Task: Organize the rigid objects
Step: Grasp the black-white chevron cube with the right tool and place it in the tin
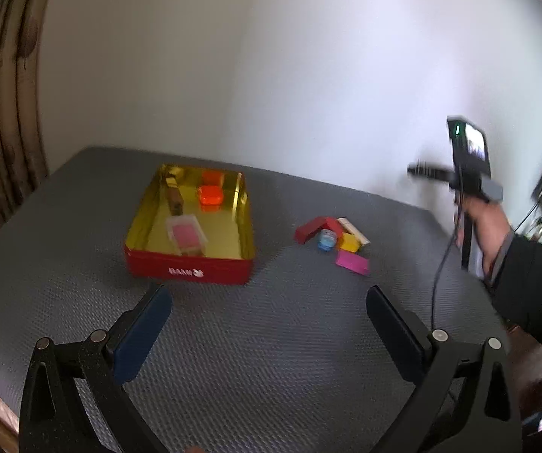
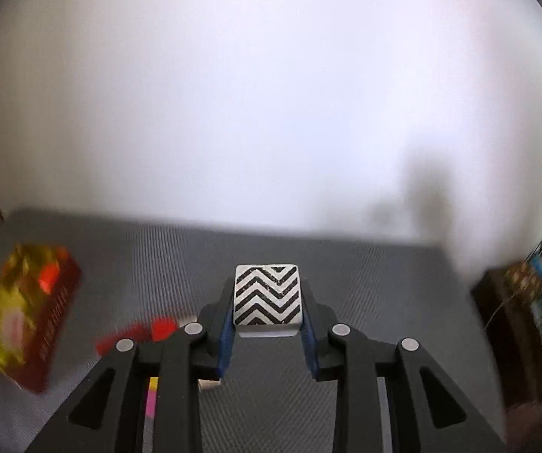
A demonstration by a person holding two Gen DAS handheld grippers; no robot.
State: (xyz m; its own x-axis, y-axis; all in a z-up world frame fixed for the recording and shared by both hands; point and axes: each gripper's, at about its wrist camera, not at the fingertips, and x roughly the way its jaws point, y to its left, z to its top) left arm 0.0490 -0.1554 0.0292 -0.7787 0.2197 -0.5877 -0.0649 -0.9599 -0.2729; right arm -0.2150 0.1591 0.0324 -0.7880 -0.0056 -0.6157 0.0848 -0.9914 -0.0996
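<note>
A red tin with a gold inside (image 1: pixel 189 270) stands on the grey mat and holds an orange block (image 1: pixel 210 194), a brown block (image 1: pixel 174 198) and a pink-and-white box (image 1: pixel 187 239). A small pile lies to its right: a red block (image 1: pixel 314 228), a blue cube (image 1: pixel 326 240), a yellow block (image 1: pixel 348 243), a pink card (image 1: pixel 352 262). My left gripper (image 1: pixel 269 298) is open and empty in front of the tin. My right gripper (image 2: pixel 267 302) is shut on a black-and-white zigzag cube (image 2: pixel 267 294), held above the mat; it also shows in the left wrist view (image 1: pixel 469 162).
The grey mat (image 1: pixel 271 339) covers the table. A white wall stands behind it and a curtain (image 1: pixel 3 113) hangs at the left. The tin (image 2: pixel 25 313) and the red blocks (image 2: pixel 138 334) show blurred in the right wrist view. A dark shelf (image 2: pixel 527 324) stands at the right.
</note>
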